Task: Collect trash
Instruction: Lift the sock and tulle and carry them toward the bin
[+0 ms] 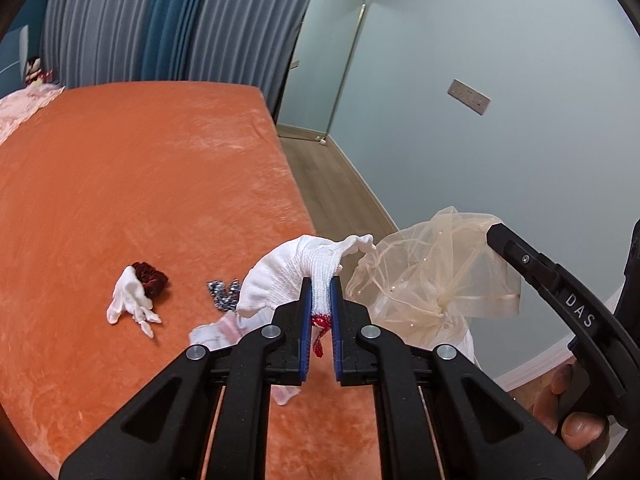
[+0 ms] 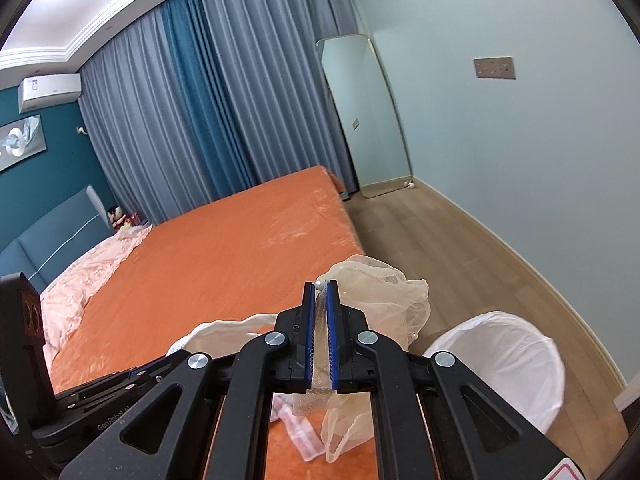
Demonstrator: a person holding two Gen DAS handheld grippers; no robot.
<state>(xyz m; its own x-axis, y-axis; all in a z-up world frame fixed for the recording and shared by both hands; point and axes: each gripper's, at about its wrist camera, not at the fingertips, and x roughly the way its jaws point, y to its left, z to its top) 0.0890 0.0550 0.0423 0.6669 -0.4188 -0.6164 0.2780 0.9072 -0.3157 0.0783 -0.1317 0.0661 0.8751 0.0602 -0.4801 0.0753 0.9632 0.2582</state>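
Bin (image 2: 516,360) sits on the floor right of the bed (image 2: 224,248), so swing your right gripper (image 2: 321,286), clamped on the tulle (image 2: 384,292), over it first, then your left gripper (image 1: 321,280), pinching the white glove (image 1: 288,272), releasing only above the liner

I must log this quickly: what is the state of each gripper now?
Left gripper: closed on a white knit glove.
Right gripper: closed on a beige tulle fabric.

Both wrist views close above orange bed (image 1: 140,184), facing curtains (image 2: 180,100)
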